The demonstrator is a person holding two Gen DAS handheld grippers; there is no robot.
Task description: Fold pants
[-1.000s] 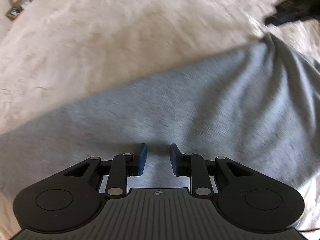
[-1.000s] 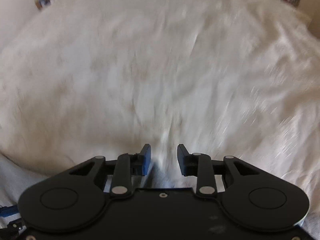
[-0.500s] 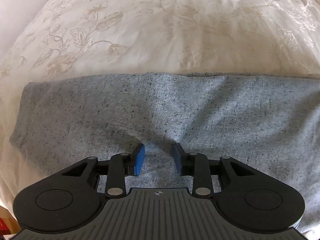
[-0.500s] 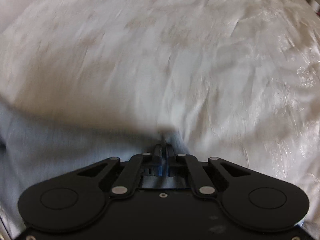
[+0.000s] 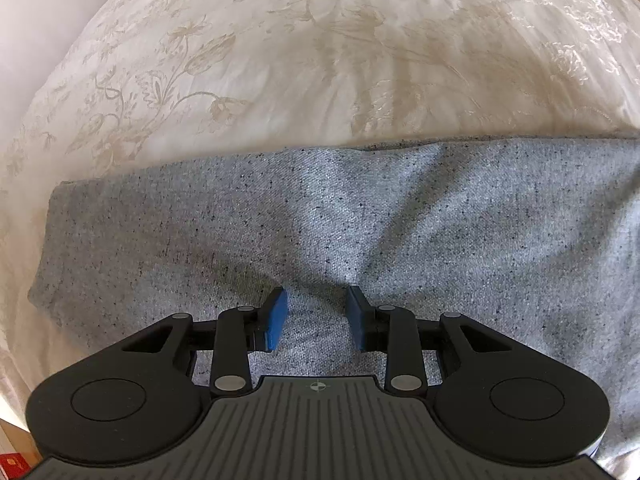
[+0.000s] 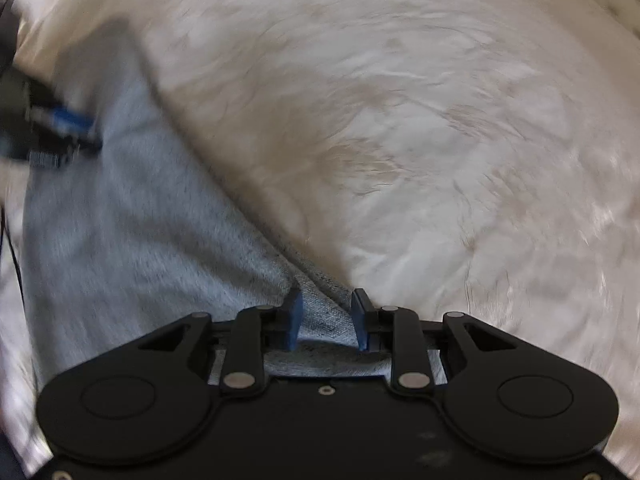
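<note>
Grey speckled pants (image 5: 360,220) lie flat across a cream floral bedspread (image 5: 280,60), already doubled into one long band with a straight far edge and a squared end at the left. They are spread this way, it seems, so the band can be folded again across its length.

The left gripper (image 5: 316,312) hovers low over the middle of the band, its jaws spread apart with nothing between them. Soft creases in the cloth run toward the blue pads (image 5: 276,318), which suggests the fabric was pinched here. Whether the pads touch the cloth cannot be told.

In the right wrist view, the right gripper (image 6: 326,318) sits at the pants' edge where grey cloth meets bedspread. Its jaws are parted, and a ridge of fabric rises between them without being squeezed. Judging by this, it is lined up to take hold of the edge for the next fold.

This right view is heavily blurred. The left gripper appears there only as a dark smear with a blue streak at the far left. The pants' right end is cut off in the left view, so the waistband and cuffs cannot be told apart. Small objects at the frame corners are too small to identify.
</note>
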